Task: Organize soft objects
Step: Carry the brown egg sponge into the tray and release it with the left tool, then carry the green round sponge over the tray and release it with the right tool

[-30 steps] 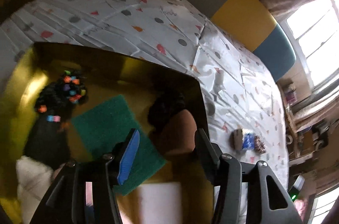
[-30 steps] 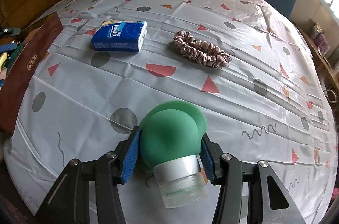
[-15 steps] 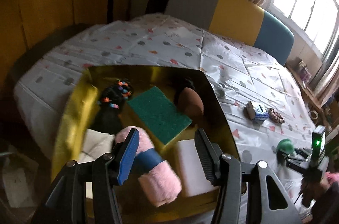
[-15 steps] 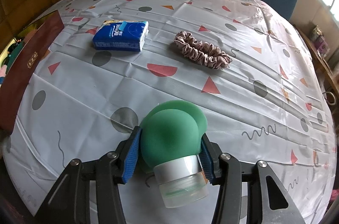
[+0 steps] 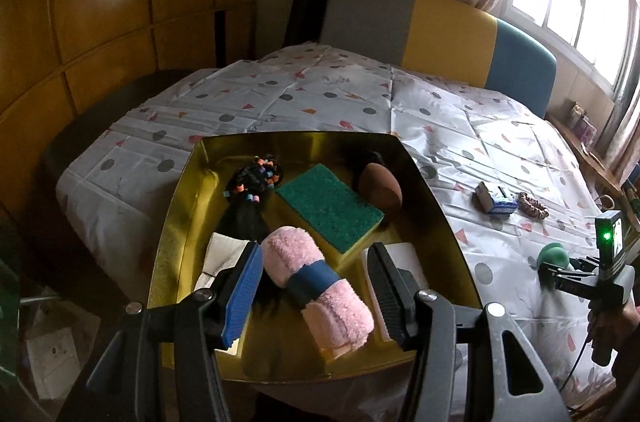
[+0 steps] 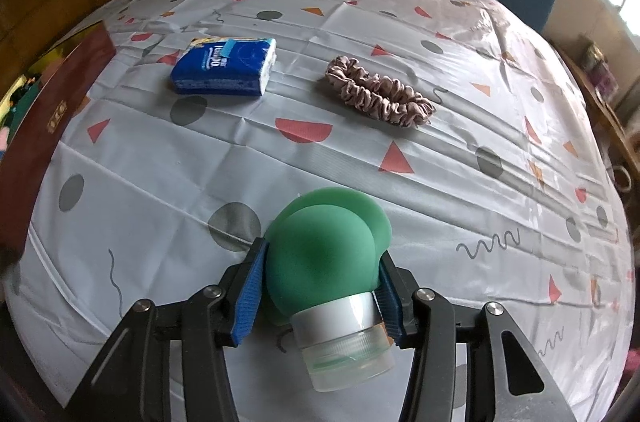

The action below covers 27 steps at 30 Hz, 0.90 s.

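Inside the gold box (image 5: 176, 222), unseen rightward: pink towel (image 5: 316, 286).

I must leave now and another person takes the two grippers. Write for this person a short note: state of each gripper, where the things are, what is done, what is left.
Left gripper: open, empty, above the gold tray.
Right gripper: shut on the green squeeze bottle, which rests on the tablecloth with its clear cap toward the camera.
Done: in the tray lie the pink rolled towel, green sponge, brown sponge ball, black hair ties with coloured beads, and white pieces near the front edge.
Left: the bottle, the blue tissue pack and the pink scrunchie, both on the cloth to the tray's right.
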Available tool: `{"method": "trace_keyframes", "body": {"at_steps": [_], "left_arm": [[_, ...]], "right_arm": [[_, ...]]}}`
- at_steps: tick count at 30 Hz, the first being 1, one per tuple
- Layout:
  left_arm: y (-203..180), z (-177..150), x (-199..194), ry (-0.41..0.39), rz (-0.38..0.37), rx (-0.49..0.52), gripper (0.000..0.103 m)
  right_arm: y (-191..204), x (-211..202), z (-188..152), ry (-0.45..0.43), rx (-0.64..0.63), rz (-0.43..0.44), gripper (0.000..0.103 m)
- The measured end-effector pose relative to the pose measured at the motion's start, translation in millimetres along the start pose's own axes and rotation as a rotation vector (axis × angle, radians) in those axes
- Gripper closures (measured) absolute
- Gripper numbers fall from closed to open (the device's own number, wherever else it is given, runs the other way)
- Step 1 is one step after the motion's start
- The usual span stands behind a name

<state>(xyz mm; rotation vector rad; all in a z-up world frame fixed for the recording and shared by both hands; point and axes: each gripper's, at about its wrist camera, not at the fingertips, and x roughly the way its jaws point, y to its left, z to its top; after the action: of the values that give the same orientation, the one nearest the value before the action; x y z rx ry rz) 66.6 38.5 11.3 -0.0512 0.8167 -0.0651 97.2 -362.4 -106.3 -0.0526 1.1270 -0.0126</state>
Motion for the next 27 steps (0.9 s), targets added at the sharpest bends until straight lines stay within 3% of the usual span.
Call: {"method": "trace_keyframes", "body": {"at_steps": [5,12,14,19,27], "left_arm": [[5,-3,1,0.004,-0.001,-0.003,0.048],[13,-7,2,0.009,-0.008,-0.016,0.048],[17,-9,4,0.015,-0.009,-0.028,0.048],[21,-12,3,0.009,-0.003,-0.028,0.048],[28,-13,0,0.002,0.005,-0.043,0.048]], "right_arm": [[5,-4,2,0.008,0.035,-0.043,0.054],[23,-15,1,0.005,0.077,0.032,0.054],[33,-10,-1,0.014,0.04,-0.013,0.054],[24,-12,-2,0.004,0.1,-0.013,0.054],[23,-41,3,-0.095,0.21,0.021,0.054]]}}
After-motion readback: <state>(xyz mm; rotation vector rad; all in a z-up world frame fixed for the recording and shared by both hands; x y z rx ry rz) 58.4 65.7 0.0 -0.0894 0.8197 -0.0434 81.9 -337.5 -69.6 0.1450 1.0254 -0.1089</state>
